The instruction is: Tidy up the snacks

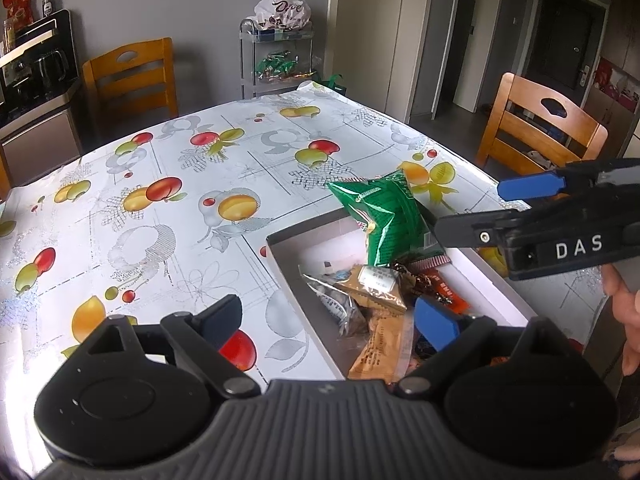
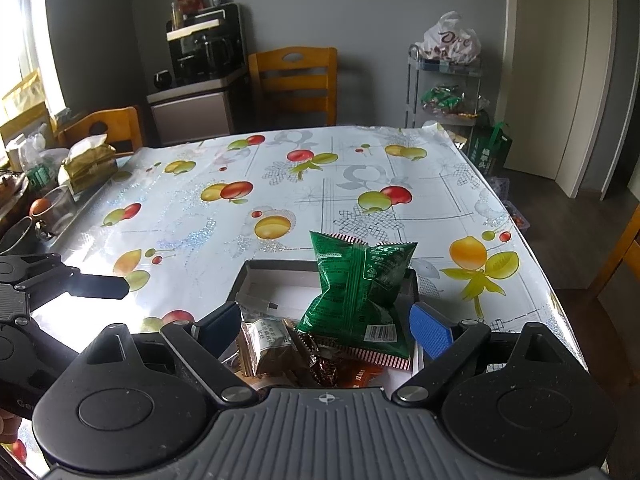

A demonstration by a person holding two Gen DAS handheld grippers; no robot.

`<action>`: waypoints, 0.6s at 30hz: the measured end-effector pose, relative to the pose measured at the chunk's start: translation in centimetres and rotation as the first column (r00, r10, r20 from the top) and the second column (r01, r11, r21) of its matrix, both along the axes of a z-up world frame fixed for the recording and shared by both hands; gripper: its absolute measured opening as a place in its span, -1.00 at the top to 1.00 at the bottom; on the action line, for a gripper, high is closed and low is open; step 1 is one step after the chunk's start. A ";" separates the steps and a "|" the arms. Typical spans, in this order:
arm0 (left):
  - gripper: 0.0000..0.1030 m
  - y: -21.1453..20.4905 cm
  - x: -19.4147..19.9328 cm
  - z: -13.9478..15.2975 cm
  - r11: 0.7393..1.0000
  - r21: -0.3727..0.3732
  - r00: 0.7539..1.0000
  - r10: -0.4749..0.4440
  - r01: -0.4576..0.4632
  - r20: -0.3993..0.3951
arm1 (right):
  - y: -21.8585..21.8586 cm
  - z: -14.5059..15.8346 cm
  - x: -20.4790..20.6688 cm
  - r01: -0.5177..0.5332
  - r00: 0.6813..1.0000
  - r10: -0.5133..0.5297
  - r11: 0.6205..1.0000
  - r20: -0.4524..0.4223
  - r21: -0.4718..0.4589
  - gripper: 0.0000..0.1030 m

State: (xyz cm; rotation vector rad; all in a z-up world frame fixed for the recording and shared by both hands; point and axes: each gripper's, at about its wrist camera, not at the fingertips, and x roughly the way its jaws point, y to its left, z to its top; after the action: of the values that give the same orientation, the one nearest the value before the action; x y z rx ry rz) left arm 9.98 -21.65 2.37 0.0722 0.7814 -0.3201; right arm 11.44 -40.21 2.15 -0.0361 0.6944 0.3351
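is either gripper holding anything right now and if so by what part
Nothing is held. Both the left gripper and right gripper are open above the box of snacks, with the green bag lying free.

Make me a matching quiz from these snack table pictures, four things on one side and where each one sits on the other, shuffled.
Things:
1. green bag
2. white box
3. plastic bag
4. coffee machine

Places:
A. on the fruit-print tablecloth
B. on top of the cart
C. on the grey cabinet
D. propped in the box, over the other snacks

Pairs: 1-D, 2-A, 3-B, 4-C
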 end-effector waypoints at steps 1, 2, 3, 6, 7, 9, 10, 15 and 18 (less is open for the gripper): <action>-0.84 0.0 0.0 0.0 1.000 0.001 1.000 -0.001 0.001 0.000 | 0.0 0.0 0.0 0.001 1.000 -0.001 1.000 -0.001 0.001 -0.79; -0.84 -0.1 0.0 0.0 1.000 0.001 1.000 -0.002 0.002 -0.001 | -0.1 0.0 -0.1 0.002 1.000 -0.002 1.000 -0.001 0.001 -0.79; -0.84 -0.2 0.0 0.0 1.000 0.002 1.000 -0.005 0.005 0.000 | -0.2 0.0 -0.1 0.003 1.000 -0.003 1.000 -0.001 0.001 -0.79; -0.84 -0.4 0.0 -0.1 1.000 0.004 1.000 -0.012 0.012 0.002 | -0.2 0.0 -0.1 0.004 1.000 -0.004 1.000 -0.002 0.001 -0.79; -0.84 -0.5 0.0 -0.1 1.000 0.004 1.000 -0.016 0.016 0.001 | -0.2 0.0 -0.2 0.004 1.000 -0.004 1.000 -0.002 0.000 -0.79; -0.84 -0.7 -0.1 -0.1 1.000 0.004 1.000 -0.021 0.021 0.000 | -0.3 0.0 -0.2 0.006 1.000 -0.006 1.000 -0.002 0.001 -0.79; -0.84 -0.8 -0.1 -0.1 1.000 0.005 1.000 -0.025 0.025 0.001 | -0.3 -0.1 -0.2 0.007 1.000 -0.007 1.000 -0.002 0.002 -0.79; -0.84 -1.2 -0.2 -0.1 0.999 0.012 0.999 -0.040 0.040 0.006 | -0.6 -0.3 -0.3 0.012 1.000 -0.012 1.000 -0.004 0.005 -0.79; -0.84 -1.4 -0.3 -0.1 0.999 0.010 0.999 -0.045 0.045 0.006 | -0.6 -0.3 -0.4 0.011 1.000 -0.011 1.000 -0.004 0.005 -0.80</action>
State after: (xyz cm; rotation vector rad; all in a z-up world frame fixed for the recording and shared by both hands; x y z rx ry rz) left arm 9.68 -23.02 2.26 0.1003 0.7758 -0.3588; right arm 11.08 -40.77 1.89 -0.0266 0.6971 0.3262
